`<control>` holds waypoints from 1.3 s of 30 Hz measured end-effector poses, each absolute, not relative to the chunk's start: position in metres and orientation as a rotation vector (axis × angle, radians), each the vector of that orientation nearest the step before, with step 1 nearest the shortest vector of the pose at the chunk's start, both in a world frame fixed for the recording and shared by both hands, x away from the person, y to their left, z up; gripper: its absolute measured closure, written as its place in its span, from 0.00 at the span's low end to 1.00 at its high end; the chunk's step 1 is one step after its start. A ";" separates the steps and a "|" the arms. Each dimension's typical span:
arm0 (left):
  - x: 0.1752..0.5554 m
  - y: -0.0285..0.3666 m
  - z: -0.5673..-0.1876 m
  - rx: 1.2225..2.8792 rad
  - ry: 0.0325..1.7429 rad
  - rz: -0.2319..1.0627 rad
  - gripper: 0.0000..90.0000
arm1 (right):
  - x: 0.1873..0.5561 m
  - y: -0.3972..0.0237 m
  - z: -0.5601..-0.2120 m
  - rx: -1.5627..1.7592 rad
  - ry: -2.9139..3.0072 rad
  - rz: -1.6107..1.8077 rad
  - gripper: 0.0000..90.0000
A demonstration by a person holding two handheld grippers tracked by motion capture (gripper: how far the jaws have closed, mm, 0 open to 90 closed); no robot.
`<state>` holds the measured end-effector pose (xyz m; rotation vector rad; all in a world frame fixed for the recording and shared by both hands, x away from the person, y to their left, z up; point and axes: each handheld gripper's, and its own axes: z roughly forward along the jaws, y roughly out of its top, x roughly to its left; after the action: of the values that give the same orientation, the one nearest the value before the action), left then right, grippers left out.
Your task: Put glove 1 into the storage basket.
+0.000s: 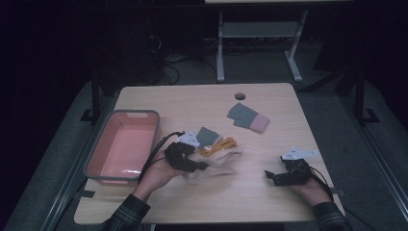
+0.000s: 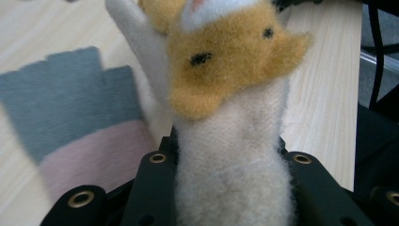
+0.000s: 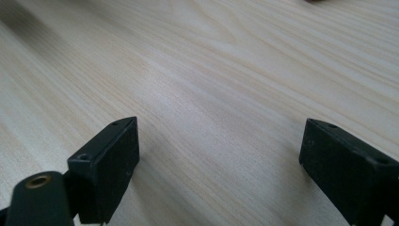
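Wood-grain table (image 1: 269, 197), light top, w/ 1 pink basin (image 1: 126, 144) (grey rim) at its left side, nothing visible inside.

Socks, counted: 3 separate bits of sock fabric in the high view.
- 1 cream fuzzy sock (image 1: 219, 163) w/ an orange animal face (image 2: 226, 61), mid-table, just right of the basin.
- 1 grey sock (image 1: 208, 136) lying just behind the cream one, partly under the left gripper's grey plate; can't tell if it's touching.
- 1 grey-and-pink sock (image 1: 248, 118) farther back, right of centre, well apart from the others. Whether that's 1 sock or a folded pair can't be told.

1 dark round grommet (image 1: 239, 96) near the far edge.

2 grippers, 1 per hand. Left gripper (image 1: 185, 159) sits over the cream sock; in the left gripper view its jaws are closed narrow on the sock's cream shaft, fabric bulging up between them, face end pointing away. Grey/pink sock lies on the table beyond, at that view's left.

Right gripper (image 1: 276, 177) rests low at the table's right front, well apart from all socks. Right gripper view: jaws wide apart, bare wood between, nothing held.
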<state>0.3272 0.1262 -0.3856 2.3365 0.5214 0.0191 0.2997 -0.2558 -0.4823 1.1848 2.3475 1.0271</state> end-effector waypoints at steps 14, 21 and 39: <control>0.341 0.178 -0.351 2.266 0.644 0.094 0.75 | 0.300 -0.256 -0.482 1.185 2.348 1.027 0.14; 0.344 0.207 -0.342 2.223 0.721 0.134 0.75 | 0.300 -0.256 -0.482 1.185 2.347 1.027 0.14; 0.347 0.286 -0.338 2.143 0.950 0.257 0.74 | 0.300 -0.256 -0.482 1.185 2.347 1.028 0.14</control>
<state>0.3467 0.2864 -0.3382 2.1434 0.9499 0.2575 0.2997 -0.2559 -0.4823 1.1847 2.3474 1.0278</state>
